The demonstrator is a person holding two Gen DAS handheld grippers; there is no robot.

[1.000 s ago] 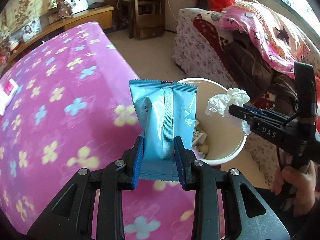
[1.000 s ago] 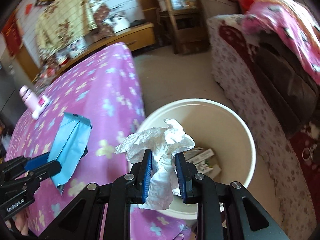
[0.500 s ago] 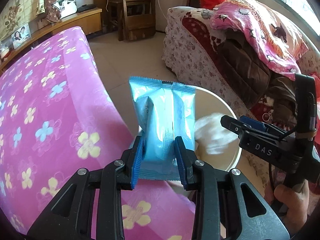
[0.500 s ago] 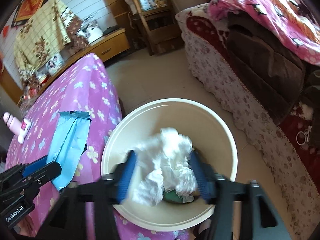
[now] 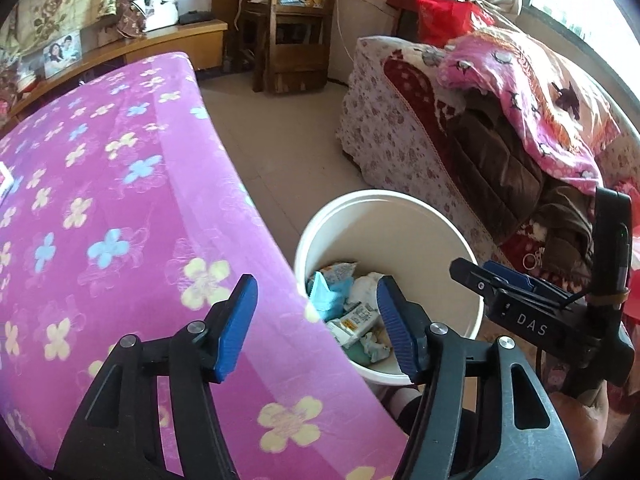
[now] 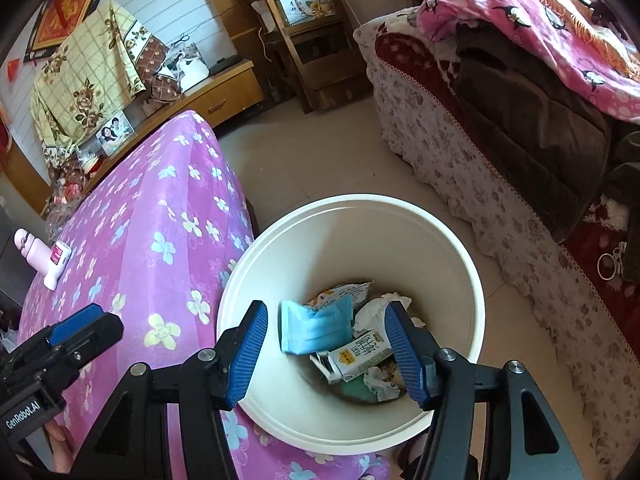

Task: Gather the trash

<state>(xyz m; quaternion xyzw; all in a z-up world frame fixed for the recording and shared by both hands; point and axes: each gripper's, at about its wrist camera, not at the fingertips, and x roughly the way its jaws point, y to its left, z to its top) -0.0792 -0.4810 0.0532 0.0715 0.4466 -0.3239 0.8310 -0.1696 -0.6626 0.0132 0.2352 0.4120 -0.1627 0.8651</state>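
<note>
The white bin (image 6: 360, 200) stands on the floor between the table and the sofa. Inside it lie the blue packet (image 6: 316, 328), a crumpled white tissue (image 6: 376, 308), a small carton (image 6: 360, 354) and other scraps. My right gripper (image 6: 326, 348) hangs open over the bin with nothing between its pads. My left gripper (image 5: 316, 320) is over the table edge and the bin's (image 5: 384, 196) near rim; its jaws are opening and hold nothing. The blue packet (image 5: 328, 292) shows below it in the bin. Each gripper appears in the other's view: right gripper (image 5: 480, 270), left gripper (image 6: 80, 328).
A table under a pink flowered cloth (image 5: 100, 200) fills the left. A pink bottle (image 6: 24, 244) and a small white container (image 6: 58, 264) lie at its far side. A sofa piled with blankets (image 6: 520, 100) is on the right. A wooden shelf (image 5: 288, 40) stands behind.
Both grippers opened. The tissue dropped from the right gripper into the bin, then the blue packet fell from the left gripper and lies in the bin.
</note>
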